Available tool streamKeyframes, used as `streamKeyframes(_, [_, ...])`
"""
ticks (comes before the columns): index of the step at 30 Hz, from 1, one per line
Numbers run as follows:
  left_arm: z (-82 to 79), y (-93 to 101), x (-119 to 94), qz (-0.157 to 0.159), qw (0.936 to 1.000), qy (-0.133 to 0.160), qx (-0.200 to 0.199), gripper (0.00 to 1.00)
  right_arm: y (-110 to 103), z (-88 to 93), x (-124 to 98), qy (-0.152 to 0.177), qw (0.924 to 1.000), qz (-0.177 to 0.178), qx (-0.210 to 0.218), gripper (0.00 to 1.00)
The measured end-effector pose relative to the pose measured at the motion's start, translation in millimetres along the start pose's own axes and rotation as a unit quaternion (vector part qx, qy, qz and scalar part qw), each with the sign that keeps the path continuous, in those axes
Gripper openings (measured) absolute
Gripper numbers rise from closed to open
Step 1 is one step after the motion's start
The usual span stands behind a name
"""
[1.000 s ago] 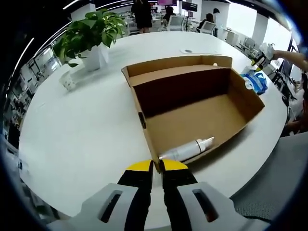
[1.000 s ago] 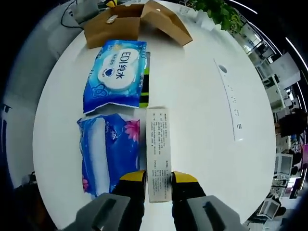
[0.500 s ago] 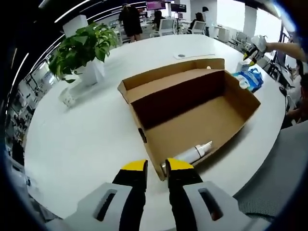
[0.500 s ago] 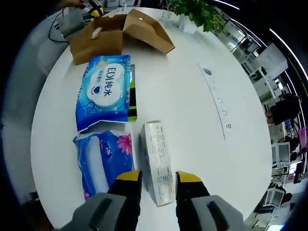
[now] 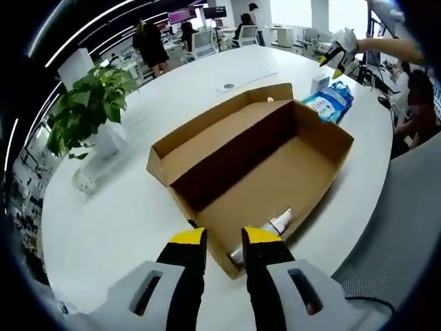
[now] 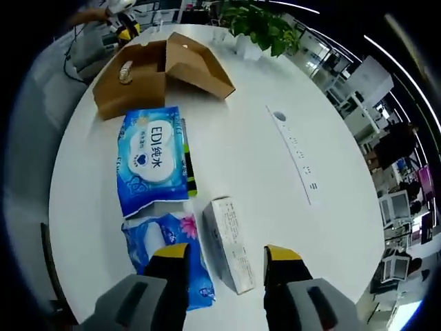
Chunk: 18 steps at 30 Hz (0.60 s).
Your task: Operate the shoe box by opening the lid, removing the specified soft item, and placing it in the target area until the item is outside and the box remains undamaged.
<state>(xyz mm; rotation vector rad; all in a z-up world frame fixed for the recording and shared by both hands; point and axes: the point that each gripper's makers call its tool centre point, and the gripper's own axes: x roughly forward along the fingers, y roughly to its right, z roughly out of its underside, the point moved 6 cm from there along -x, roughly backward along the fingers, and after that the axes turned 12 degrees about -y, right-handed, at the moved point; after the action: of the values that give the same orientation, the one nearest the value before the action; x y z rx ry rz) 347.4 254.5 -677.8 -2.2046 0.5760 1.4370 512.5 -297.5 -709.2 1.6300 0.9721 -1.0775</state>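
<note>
I am holding my left claw (image 5: 224, 241) open over the near corner of the shoe box (image 5: 256, 163), its yellow-tipped jaws apart with nothing between them. The cardboard box is sitting open on the white bench (image 5: 124, 207), its lid folded back on the far side. Inside, a white tube-shaped bottle (image 5: 270, 231) is lying on the box floor against the near wall, just beyond my left jaws. A potted plant (image 5: 86, 114) is standing on the bench to the left of the box, well apart from it.

I am holding my right claw (image 6: 226, 256) open as well, jaws spread wide and gripping nothing. Just ahead of them a small white carton (image 6: 229, 243) is lying on the bench, outside the box. Beside it to the left a blue tissue pack with pink flowers (image 6: 165, 255) is lying, touching or nearly touching the carton. Beyond that a blue wet-wipe pack (image 6: 153, 160) is resting partly over a dark green-edged item (image 6: 186, 165). In the right gripper view the shoe box is sitting farther off, near the bench edge
</note>
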Motion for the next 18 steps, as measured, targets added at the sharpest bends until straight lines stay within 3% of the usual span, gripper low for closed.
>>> streamKeyframes(8, [-5.6,3.3,6.8,0.028,0.997,-0.026,0.068,0.24,-26.6,-8.8,-23.9,0.021,0.9989,0.008,0.042,0.51])
streamKeyframes(18, [-12.4,7.2,21.4,0.075,0.9852,-0.069,0.138,0.28,-71.4,-16.4,-50.1,0.071,0.9929,-0.003,0.096,0.62])
